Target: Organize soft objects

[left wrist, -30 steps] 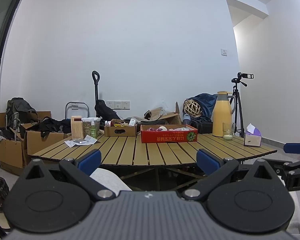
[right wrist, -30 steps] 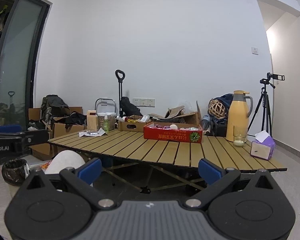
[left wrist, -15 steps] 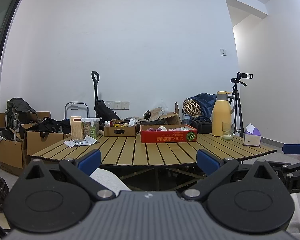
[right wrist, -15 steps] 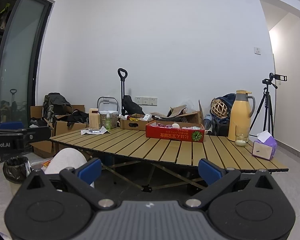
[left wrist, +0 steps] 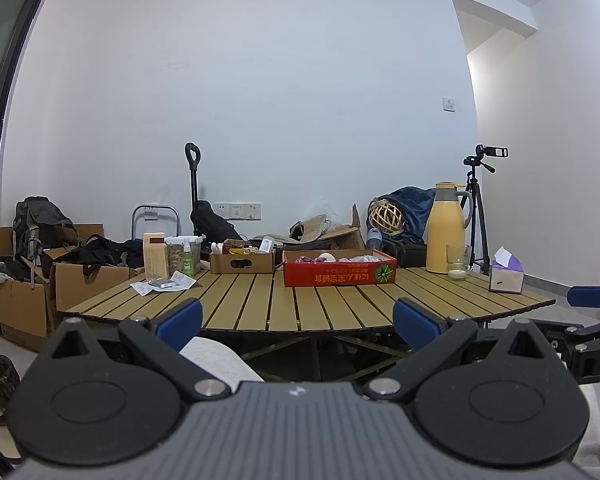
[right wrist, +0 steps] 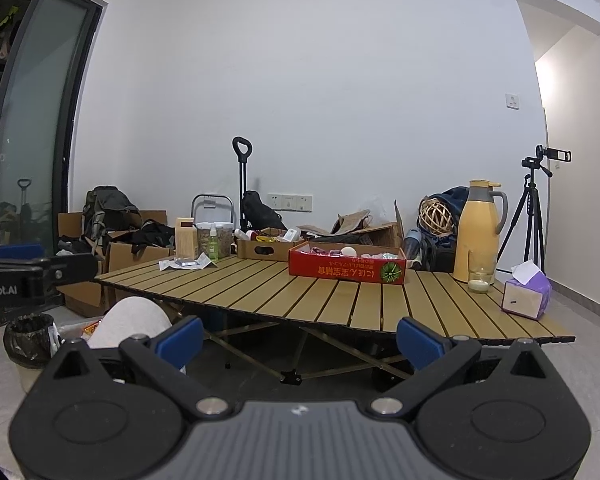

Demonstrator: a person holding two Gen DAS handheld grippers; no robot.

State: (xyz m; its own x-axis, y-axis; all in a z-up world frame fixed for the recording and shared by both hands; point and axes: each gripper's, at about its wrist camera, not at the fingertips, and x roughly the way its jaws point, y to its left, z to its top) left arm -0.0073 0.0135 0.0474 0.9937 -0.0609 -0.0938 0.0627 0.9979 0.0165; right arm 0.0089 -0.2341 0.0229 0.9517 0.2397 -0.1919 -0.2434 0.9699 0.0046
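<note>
Soft objects (left wrist: 332,258) sit heaped in the red box (left wrist: 339,273) at mid-frame on the slatted table (left wrist: 300,304), too small to tell apart. Left gripper (left wrist: 296,318) and right gripper (right wrist: 298,340) both hover short of the table edge, jaws wide apart, nothing held. Around the box: a yellow jug (left wrist: 445,227) and glass (left wrist: 457,262) to its right, a tissue box (left wrist: 506,274) further right, a cardboard tray (left wrist: 242,262) left. The box's white lettering reads upside down (illegible); "Robot.AI" shows at the right view's left edge.

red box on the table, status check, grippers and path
Left gripper and right gripper open, empty, short of table. Red box untouched. Path clear.
</note>
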